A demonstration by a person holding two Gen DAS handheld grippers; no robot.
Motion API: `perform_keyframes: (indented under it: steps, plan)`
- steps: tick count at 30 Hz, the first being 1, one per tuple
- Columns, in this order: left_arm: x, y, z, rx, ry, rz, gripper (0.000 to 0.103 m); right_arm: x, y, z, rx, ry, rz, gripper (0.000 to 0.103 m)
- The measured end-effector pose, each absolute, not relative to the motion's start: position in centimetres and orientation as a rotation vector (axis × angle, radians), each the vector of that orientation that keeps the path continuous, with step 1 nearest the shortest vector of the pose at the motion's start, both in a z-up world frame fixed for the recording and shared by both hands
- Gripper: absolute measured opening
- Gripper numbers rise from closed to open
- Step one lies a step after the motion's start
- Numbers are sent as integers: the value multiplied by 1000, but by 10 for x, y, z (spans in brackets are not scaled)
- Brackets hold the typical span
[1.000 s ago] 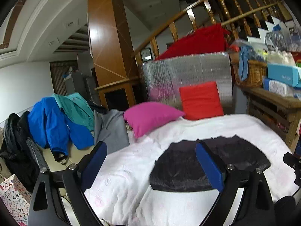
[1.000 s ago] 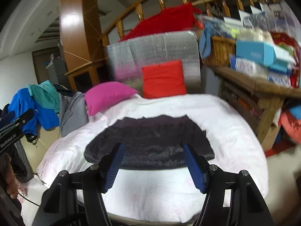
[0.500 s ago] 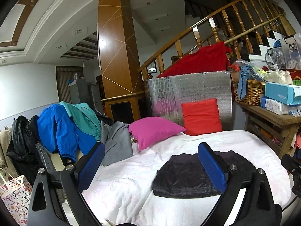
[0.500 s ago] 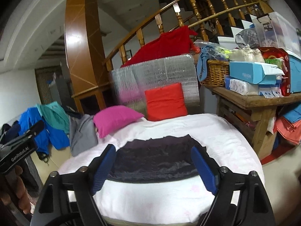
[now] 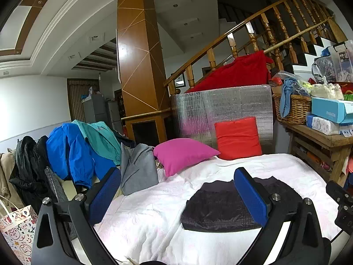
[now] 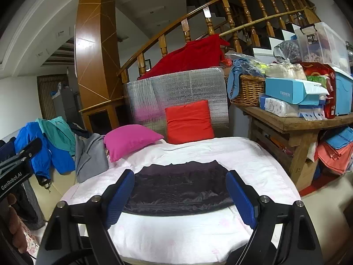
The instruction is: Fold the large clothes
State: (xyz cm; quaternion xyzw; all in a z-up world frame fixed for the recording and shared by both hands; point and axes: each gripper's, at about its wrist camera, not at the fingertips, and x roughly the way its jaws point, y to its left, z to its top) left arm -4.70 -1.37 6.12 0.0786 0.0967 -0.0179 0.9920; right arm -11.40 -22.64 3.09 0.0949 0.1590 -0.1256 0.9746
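Observation:
A dark folded garment (image 5: 220, 207) lies flat on the white bed cover (image 5: 154, 216); it also shows in the right wrist view (image 6: 178, 187). My left gripper (image 5: 176, 195) is open and empty, held back from the bed, left of the garment. My right gripper (image 6: 179, 198) is open and empty, held back in front of the garment, which shows between its blue pads (image 6: 241, 197). Neither gripper touches the cloth.
A pile of clothes, blue jacket (image 5: 70, 152), teal garment (image 5: 99, 139) and grey one (image 5: 138, 170), sits at the bed's left. A pink pillow (image 5: 183, 154) and a red pillow (image 5: 237, 138) stand at the head. A cluttered wooden table (image 6: 293, 123) stands right.
Both grippers have drawn back and tilted up from the bed, so the garment looks smaller and lower. The garment has not moved. Both grippers stayed open.

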Motion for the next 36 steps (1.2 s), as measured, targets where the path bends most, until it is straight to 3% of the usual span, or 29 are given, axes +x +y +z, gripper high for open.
perform_keyframes:
  steps: [36]
  plan:
    - [-45,-5,58,127,203,-17,102,-105,-220,22,167,365,-234,87]
